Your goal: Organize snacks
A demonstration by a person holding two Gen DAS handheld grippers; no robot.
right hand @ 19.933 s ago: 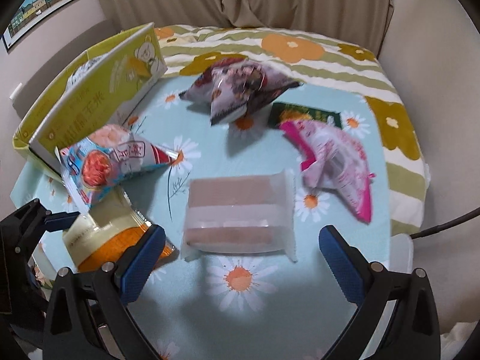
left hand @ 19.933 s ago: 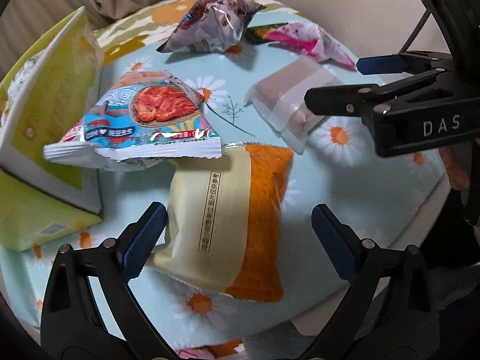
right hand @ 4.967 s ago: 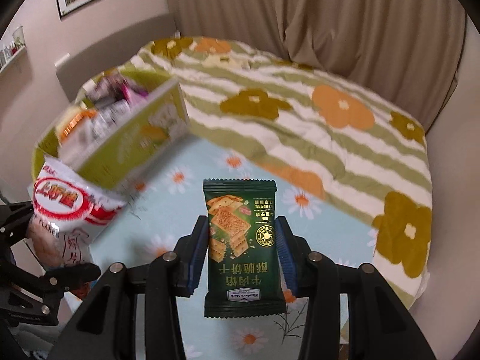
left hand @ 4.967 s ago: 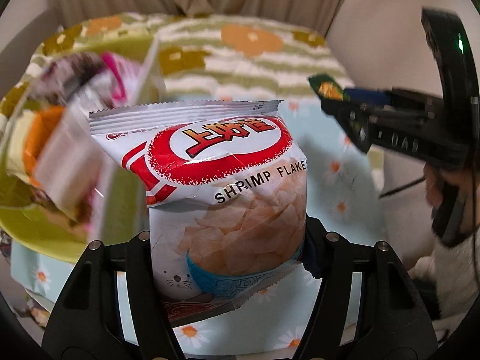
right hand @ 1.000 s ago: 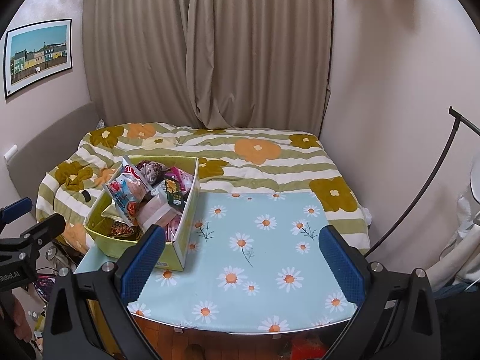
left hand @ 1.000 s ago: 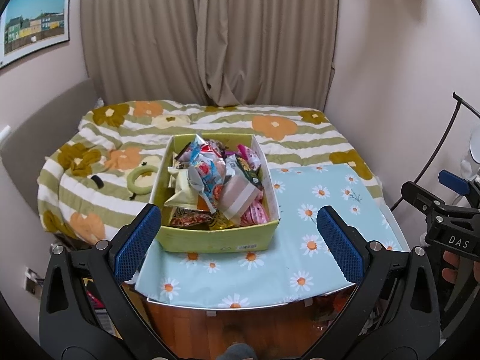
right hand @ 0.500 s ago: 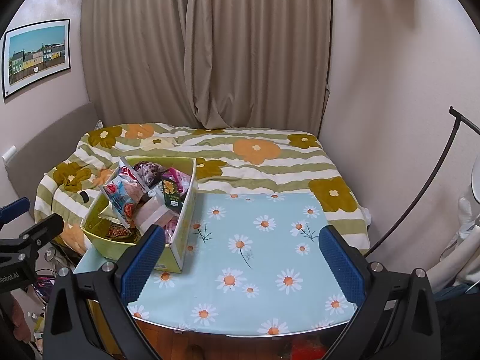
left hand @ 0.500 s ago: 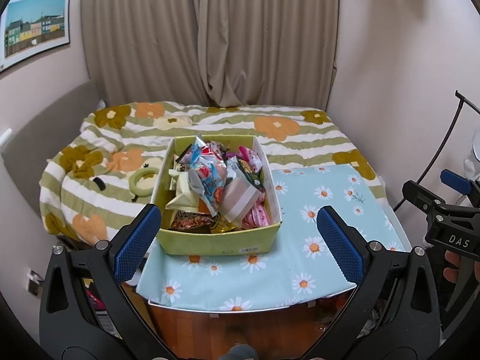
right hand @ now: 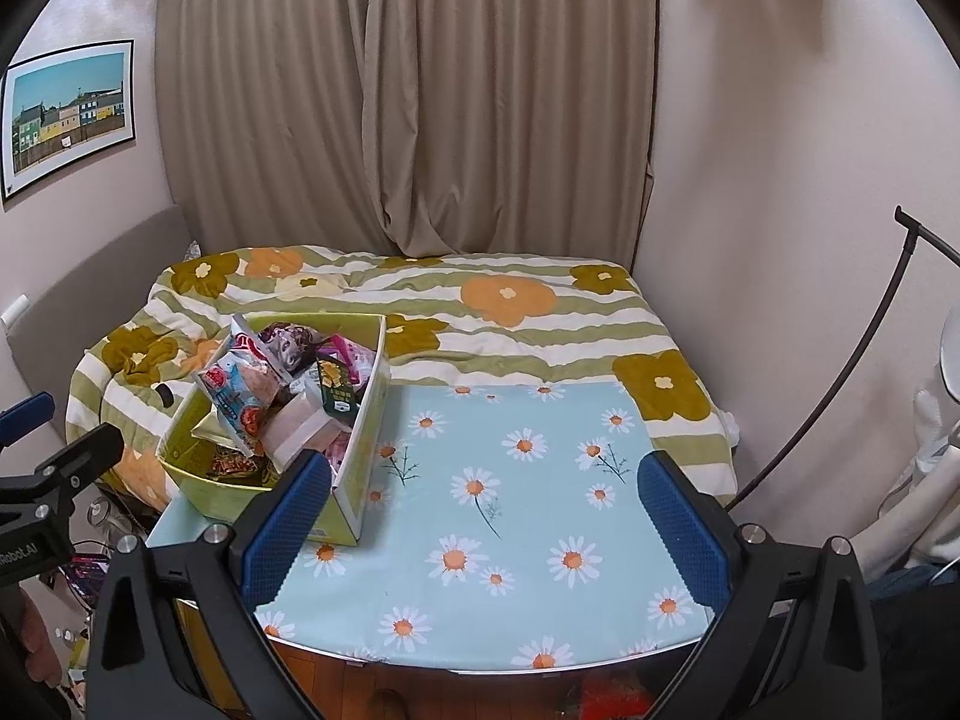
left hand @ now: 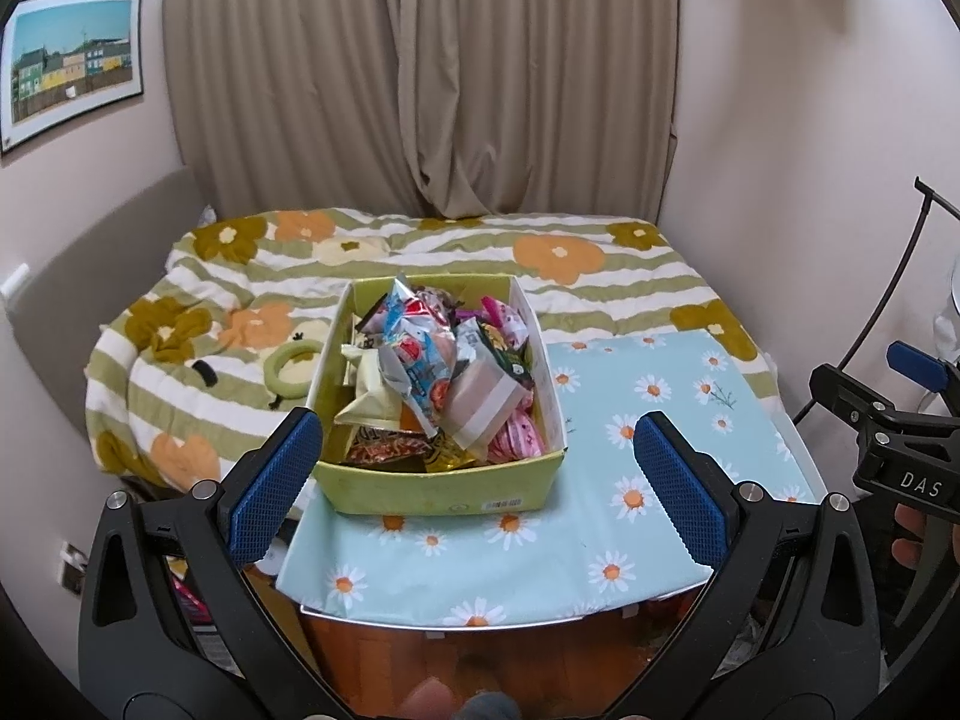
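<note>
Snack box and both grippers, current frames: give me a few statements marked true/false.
1. The yellow-green box holds a pile of snack packets. True.
2. The left gripper grips a shrimp-flake bag. False: its jaws are open and empty.
3. Loose snacks lie on the daisy tablecloth. False: none show outside the box.
4. The right gripper is open and holds nothing. True.
5. The box sits toward the table's left side. True.

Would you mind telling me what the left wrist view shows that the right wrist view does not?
Only the left wrist view shows the box's barcode label, the green ring on the bed, and the right gripper. Only the right wrist view shows the left gripper and the box's long side wall. Both show the yellow-green box full of snacks on the daisy tablecloth, with both grippers open.
</note>
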